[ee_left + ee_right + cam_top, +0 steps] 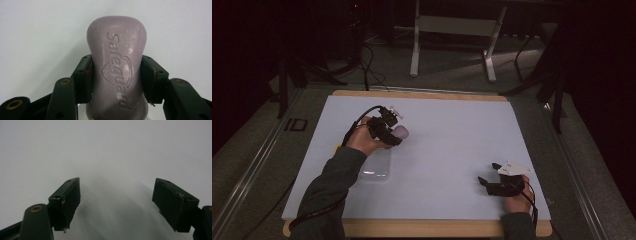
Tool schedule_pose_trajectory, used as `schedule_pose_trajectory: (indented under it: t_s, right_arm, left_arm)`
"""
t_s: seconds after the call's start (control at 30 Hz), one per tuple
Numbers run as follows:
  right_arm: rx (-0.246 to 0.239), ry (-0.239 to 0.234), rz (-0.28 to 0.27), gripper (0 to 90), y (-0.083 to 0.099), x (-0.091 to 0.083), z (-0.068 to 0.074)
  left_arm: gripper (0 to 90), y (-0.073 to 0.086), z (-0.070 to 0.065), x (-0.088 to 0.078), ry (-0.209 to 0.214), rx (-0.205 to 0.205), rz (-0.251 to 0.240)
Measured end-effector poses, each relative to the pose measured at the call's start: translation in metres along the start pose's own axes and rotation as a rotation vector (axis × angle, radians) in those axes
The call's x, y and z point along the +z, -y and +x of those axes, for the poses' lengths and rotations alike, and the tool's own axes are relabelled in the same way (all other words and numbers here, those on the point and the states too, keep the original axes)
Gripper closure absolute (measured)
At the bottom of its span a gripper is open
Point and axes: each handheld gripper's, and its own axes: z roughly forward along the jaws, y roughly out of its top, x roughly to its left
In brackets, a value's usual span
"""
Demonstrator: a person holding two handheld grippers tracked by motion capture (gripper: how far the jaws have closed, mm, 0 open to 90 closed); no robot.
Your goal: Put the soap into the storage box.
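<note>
A pale purple bar of soap (117,67) with a stamped brand name stands between the two black pads (83,77) of my left gripper (116,80), which is shut on its waist. In the high view the left gripper (393,134) holds the soap (402,131) a little above the white sheet, left of centre. Just below the hand lies a clear plastic box (377,170), partly hidden by the hand and sleeve. My right gripper (488,174) rests low near the front right of the sheet, and in the right gripper view it (116,205) is open with nothing between its pads.
The white sheet (452,145) covers a wooden table top (422,93). Beyond the table's far edge stand a white frame's legs (414,50) and loose cables on the dark floor.
</note>
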Motion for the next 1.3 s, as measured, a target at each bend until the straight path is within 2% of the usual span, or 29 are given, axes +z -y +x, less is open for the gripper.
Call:
schedule_pose_trajectory:
  t_s: [0.6,0.87,1.3]
  right_arm:
    - [-0.002,0.000,0.004,22.2,0.000,0.001,0.000]
    - [-0.004,0.000,0.006,22.2,0.000,0.001,0.001]
    - [-0.007,0.002,0.009,22.2,0.000,0.001,0.001]
  left_arm:
    - [49.5,0.020,-0.007,-0.012,-0.019,0.005,0.008]
    - [49.5,0.032,-0.009,-0.020,-0.045,0.014,0.009]
    - [49.5,0.047,-0.007,-0.026,-0.048,-0.009,-0.004]
